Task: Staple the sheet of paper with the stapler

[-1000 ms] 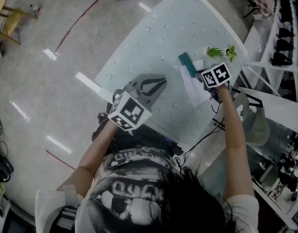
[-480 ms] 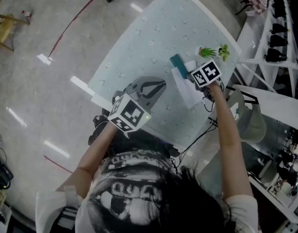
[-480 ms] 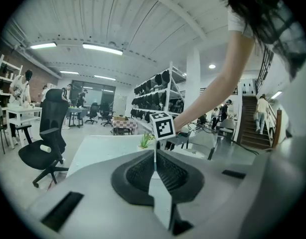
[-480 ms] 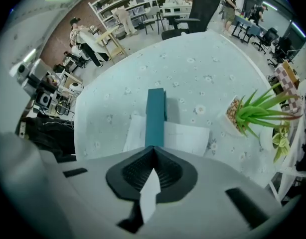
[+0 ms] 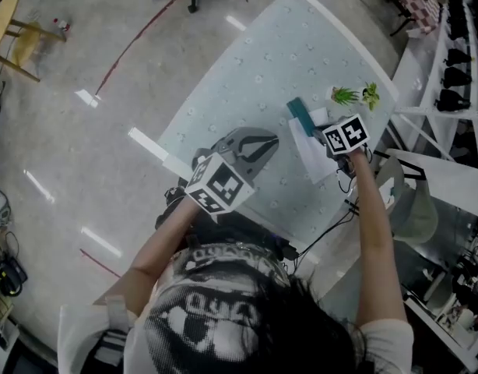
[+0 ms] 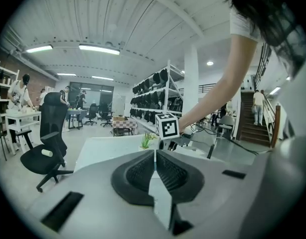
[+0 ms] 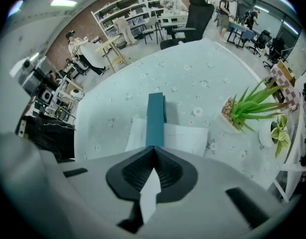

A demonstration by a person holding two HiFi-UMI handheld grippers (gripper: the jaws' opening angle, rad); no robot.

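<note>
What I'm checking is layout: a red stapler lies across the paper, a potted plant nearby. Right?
Wrong colour: the stapler is teal, not red, as the right gripper view shows. It does lie across the paper, a potted plant nearby.

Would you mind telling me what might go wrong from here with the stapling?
The right gripper, jaws shut, sits at the stapler's narrow near end, so a push there may slip off or skew it. The left gripper, also shut, is held away from the paper. Nothing pins the sheet, and it might slide. The potted plant stands close by and could get knocked.
</note>
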